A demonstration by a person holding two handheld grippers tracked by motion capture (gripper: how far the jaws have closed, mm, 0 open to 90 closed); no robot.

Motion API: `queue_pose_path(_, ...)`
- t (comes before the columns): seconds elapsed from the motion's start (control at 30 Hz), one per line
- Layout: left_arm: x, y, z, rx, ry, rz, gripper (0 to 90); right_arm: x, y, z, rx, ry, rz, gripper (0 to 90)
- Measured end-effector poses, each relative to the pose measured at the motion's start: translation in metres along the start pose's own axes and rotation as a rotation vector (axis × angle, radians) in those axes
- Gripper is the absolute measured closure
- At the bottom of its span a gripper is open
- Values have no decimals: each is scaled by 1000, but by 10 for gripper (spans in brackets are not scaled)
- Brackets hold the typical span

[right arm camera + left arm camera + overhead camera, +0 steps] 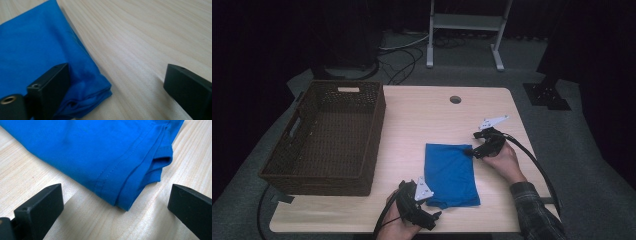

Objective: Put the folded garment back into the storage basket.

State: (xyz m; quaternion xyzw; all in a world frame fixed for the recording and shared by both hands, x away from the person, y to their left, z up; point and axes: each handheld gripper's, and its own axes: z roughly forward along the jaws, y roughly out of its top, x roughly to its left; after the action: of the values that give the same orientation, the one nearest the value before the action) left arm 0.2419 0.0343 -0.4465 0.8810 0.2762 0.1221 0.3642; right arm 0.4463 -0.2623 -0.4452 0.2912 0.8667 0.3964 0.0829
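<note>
A folded blue cloth (451, 174) lies flat on the wooden table (437, 117), right of centre. My left gripper (432, 212) is low at the cloth's near left corner. In the left gripper view it (115, 206) is open, with the cloth's hemmed corner (105, 157) just ahead of the gap. My right gripper (471, 151) rests at the cloth's far right corner, held by a hand in a plaid sleeve. In the right gripper view it (116, 88) stands wide open; its left jaw is over the cloth's bunched corner (85, 92) and its right jaw is over bare wood.
A large dark wicker basket (373, 142) takes up the table's left side. A round cable hole (455, 99) sits near the far edge. Behind the table, a grey metal stand (464, 22) and cables rest on the floor.
</note>
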Motion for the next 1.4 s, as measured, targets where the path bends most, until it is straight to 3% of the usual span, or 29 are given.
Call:
queue_pose_path(0.13, 0, 0, 0, 0, 0, 0, 0, 2, -2, -2, -18, 8, 0, 113)
queue_pose_path(0.4, -1, 0, 0, -4, 5, -6, 0, 2, -2, -2, -19, 10, -2, 114)
queue_pose_path(0.7, -1, -1, -3, -53, 19, -23, 189, 2, -2, -2, -18, 10, -1, 114)
queue_pose_path(1.0, -3, 1, -2, -68, 46, -42, 311, 2, -2, -2, -18, 10, 0, 114)
queue_pose_path(1.4, -4, 3, -1, -86, 49, -46, 501, 2, -2, -2, -18, 9, 0, 114)
